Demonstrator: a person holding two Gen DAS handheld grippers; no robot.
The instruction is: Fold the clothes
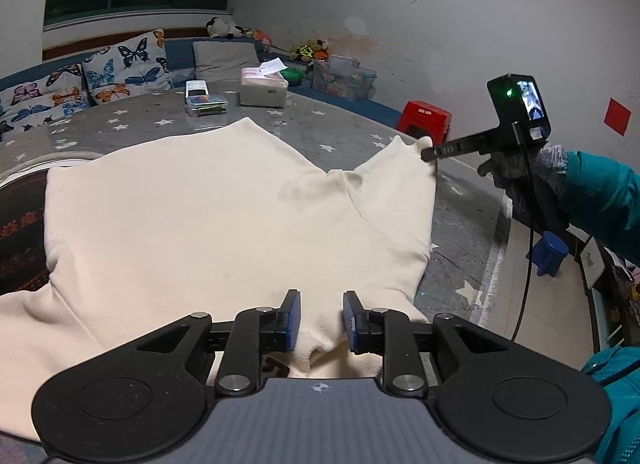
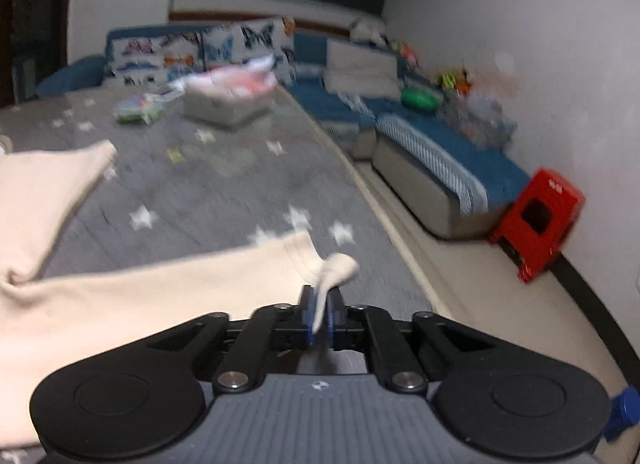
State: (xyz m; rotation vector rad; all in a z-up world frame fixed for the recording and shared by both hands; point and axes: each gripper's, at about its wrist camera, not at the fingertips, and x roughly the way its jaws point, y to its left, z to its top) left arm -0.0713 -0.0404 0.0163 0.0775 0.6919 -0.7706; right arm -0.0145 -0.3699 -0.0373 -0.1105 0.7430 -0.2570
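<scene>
A cream garment (image 1: 200, 203) lies spread on the grey star-patterned table cover (image 1: 140, 123). My left gripper (image 1: 321, 304) sits low over the garment's near edge, jaws a little apart. A puckered fold of cloth lies between the blue pads (image 1: 294, 316), which do not press on it. My right gripper (image 1: 428, 151) is at the far right corner of the garment. In the blurred right wrist view the right gripper (image 2: 320, 290) is shut on a pinched tip of the cream garment (image 2: 140, 296), which sticks out past the fingers.
A tissue box (image 1: 263, 91) and a remote on a small box (image 1: 204, 101) stand at the table's far side. Butterfly cushions (image 1: 120, 67) line the sofa behind. A red stool (image 1: 424, 119) and a blue stool (image 1: 552, 252) stand off the table's right edge. A teal sleeve (image 1: 600, 199) reaches in.
</scene>
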